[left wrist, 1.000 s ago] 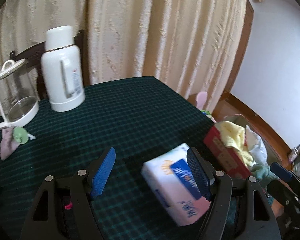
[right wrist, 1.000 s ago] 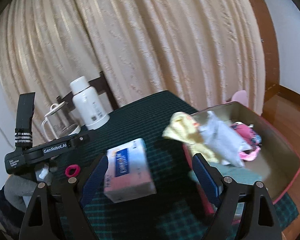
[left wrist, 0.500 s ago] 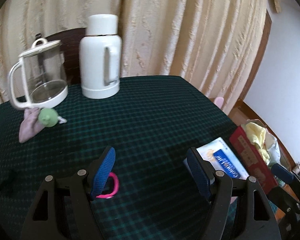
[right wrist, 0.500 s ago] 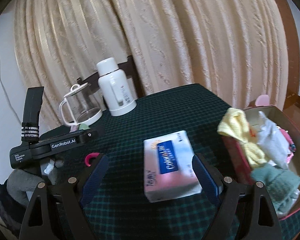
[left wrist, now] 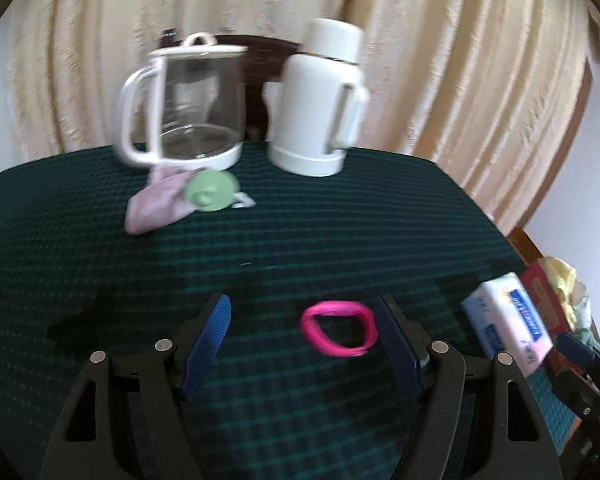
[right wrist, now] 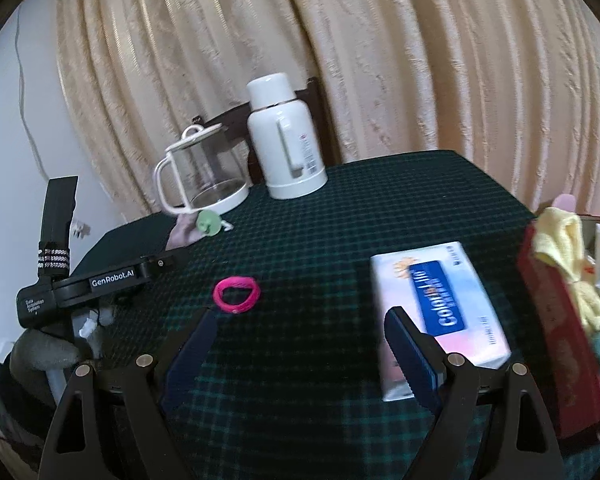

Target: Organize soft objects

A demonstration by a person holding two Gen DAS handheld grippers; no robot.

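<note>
The counter (right wrist: 340, 240) wears a dark green cloth checked with thin lighter green lines. On it lies a bright pink hair tie (left wrist: 338, 328), a loop of plain colour. The tissue pack (right wrist: 440, 308) is white fading to pale pink, with a blue label bearing white letters and a small orange sun mark. The box (right wrist: 556, 344) is red, and a pale yellow cloth (right wrist: 560, 240) hangs over its edge. The flask (right wrist: 284, 144) is plain white; the jug (right wrist: 198, 176) is clear glass with white handle, lid and base. Beside it sit a mauve cloth (left wrist: 156, 206) and a light green round thing (left wrist: 210, 192). The curtain (right wrist: 380, 60) is cream with a woven raised pattern.
</note>
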